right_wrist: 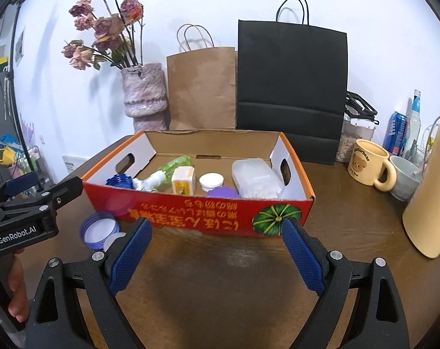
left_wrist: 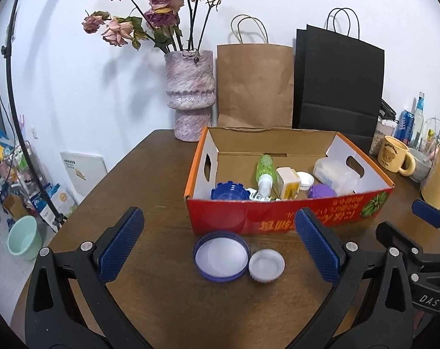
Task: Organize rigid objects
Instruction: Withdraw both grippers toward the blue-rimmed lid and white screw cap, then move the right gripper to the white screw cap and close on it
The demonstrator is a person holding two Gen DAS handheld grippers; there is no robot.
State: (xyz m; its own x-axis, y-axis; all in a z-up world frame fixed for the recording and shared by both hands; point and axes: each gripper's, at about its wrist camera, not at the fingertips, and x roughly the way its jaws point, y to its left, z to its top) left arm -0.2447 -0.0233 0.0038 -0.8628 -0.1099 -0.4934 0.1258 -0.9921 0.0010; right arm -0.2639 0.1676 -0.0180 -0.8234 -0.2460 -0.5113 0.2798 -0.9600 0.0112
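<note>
Two pairs of tongs before a sorting box. The left tongs [left_wrist: 218, 244] stand spread and empty, with 2 loose lids lying on the tabletop [left_wrist: 150, 168] between their blue pads: a blue lid [left_wrist: 221, 256], rim upward, and a smaller white lid [left_wrist: 266, 265] touching its right edge. The right tongs [right_wrist: 217, 251] are likewise spread and grip nothing; only bare wood lies between them. Just behind the lids stands the red cardboard box [left_wrist: 278, 213] (printed side toward the cameras, lettering upside down), already holding a green spray bottle [left_wrist: 264, 166], a blue cap [left_wrist: 228, 193], a purple cap [left_wrist: 321, 191], a clear plastic case [left_wrist: 334, 171] and other small items.

The step in hand appears to be picking up 1 of the 2 lids. Because they touch, the pads should probably straddle a single lid across its rim, descending squarely so the neighbour is not nudged; the shallow rims offer little height, so a low, level pinch seems advisable, followed by a lift clear of the box's front wall.

The surface is dark brown wood. At its rear stand a vase [left_wrist: 192, 93] of dried roses, a brown paper bag [left_wrist: 255, 84] and a black paper bag [left_wrist: 339, 81] against a white wall; a yellow bear mug [right_wrist: 368, 164] sits to the right.
</note>
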